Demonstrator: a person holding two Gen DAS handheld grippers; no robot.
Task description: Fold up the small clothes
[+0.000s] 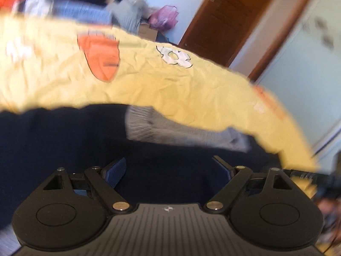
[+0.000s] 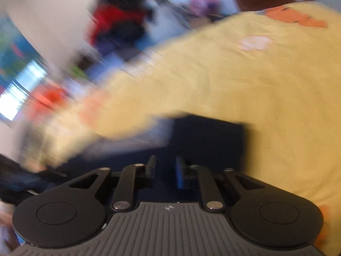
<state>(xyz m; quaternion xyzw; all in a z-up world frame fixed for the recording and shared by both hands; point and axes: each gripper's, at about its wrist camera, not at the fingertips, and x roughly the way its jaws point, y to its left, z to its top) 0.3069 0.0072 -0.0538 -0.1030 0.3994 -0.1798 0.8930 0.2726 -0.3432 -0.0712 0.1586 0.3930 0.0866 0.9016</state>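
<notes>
Left gripper (image 1: 171,166): matte black plastic body; ribbed grey centre plate with a small diamond emblem at 12 o'clock; two round black discs at 9 and 3 o'clock; black link arms on silver rivets; blue textured finger pads (image 1: 116,170).

Right gripper (image 2: 165,171): identical build, blue pad (image 2: 178,176).

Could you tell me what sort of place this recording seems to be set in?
Probably a lived-in room at home, perhaps a bedroom: a brown wooden door in a pale wall, heaped clothes at the back, and a yellow printed garment spread over dark fabric.
</notes>
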